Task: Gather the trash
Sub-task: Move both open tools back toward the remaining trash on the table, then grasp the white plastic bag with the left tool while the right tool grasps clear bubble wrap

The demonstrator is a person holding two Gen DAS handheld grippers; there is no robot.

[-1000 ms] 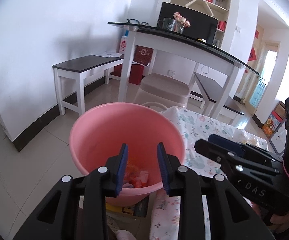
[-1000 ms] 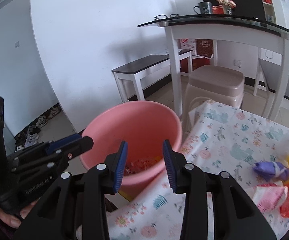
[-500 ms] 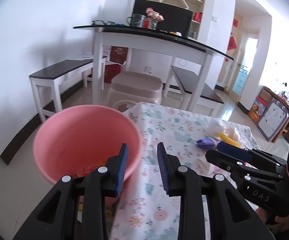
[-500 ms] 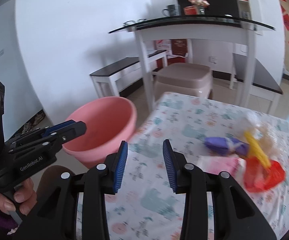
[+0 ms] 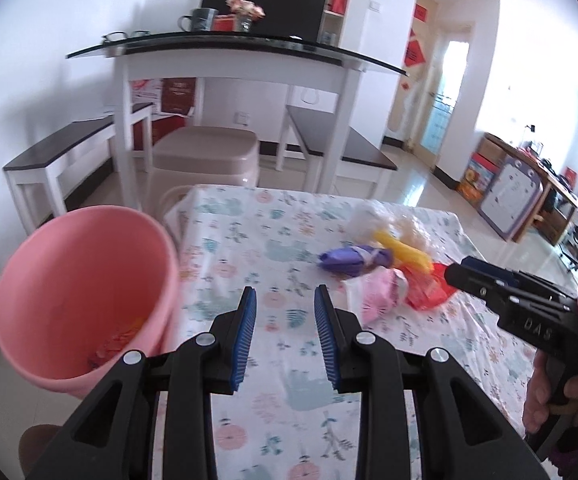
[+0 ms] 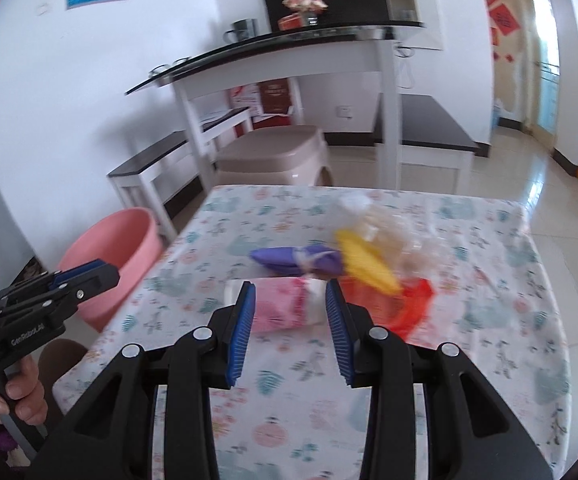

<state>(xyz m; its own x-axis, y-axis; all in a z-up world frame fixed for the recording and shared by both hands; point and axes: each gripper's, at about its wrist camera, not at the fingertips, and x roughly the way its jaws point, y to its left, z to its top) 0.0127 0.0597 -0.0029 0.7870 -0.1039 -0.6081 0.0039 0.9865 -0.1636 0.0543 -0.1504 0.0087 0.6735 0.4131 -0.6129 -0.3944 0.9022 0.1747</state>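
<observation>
**Two empty claws over a table of trash**

Both claws stand partly spread with nothing between the blue pads. The left gripper (image 5: 283,334) hangs above the near left part of the table (image 5: 249,240), over bare flowered cloth, touching nothing. The right gripper (image 6: 289,330) hangs above the near middle of the table; the pink wrapper (image 6: 277,306) shows through its gap but lies on the cloth beyond the tips, and whether the pads touch it cannot be told.

The trash sits in one heap toward the right half of the table: purple wrapper (image 6: 297,260) furthest left, pink wrapper just in front of it, yellow piece (image 6: 365,262) to their right, red bag (image 6: 413,306) at the near right of the heap, and a clear bag (image 6: 389,224) behind, nearest the far edge. The pieces touch or overlap.

A pink bucket (image 5: 85,288) stands off the table, close against its left edge, with some red and orange scraps (image 5: 117,344) at its bottom.
</observation>
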